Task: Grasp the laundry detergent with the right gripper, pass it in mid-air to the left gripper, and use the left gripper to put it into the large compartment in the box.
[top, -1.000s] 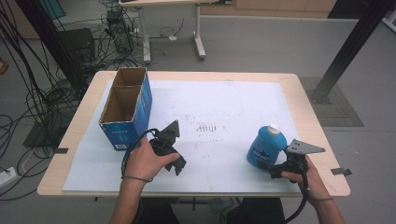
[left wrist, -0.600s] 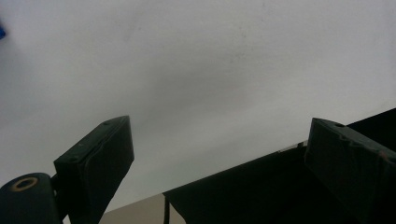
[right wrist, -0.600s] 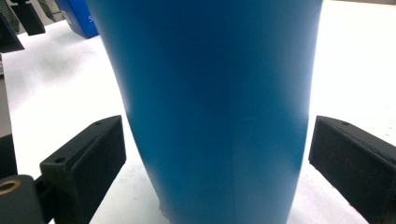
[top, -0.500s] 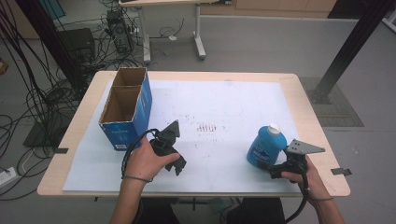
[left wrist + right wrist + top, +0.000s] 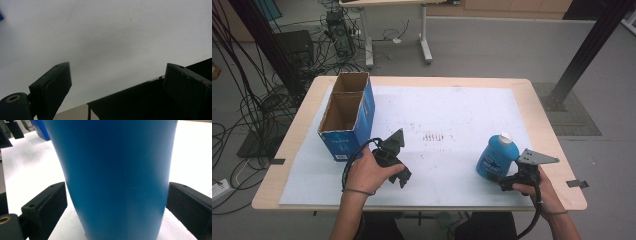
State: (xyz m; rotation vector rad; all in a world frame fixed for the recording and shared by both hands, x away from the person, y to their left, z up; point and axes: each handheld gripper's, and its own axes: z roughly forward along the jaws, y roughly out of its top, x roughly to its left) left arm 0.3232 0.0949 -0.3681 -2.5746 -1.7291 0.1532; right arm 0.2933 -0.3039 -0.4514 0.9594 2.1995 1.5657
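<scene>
A blue bottle (image 5: 496, 157) with a white cap stands upright at the front right of the white sheet (image 5: 452, 107). My right gripper (image 5: 502, 179) is open. Its jaws stand on either side of the bottle's lower body (image 5: 115, 175), which spans nearly the whole gap between them. My right hand holds this gripper (image 5: 116, 206) low at the table's front edge. My left gripper (image 5: 403, 177) is open with nothing between its jaws. It is held in my left hand over the front left of the sheet, and in the left gripper view this gripper (image 5: 117, 82) looks down on bare sheet.
A blue cardboard box (image 5: 364, 107) with two open-topped compartments stands at the left of the wooden table (image 5: 537, 100); its corner (image 5: 41, 128) shows far off behind the bottle. Desks, cables and a black post stand on the floor beyond.
</scene>
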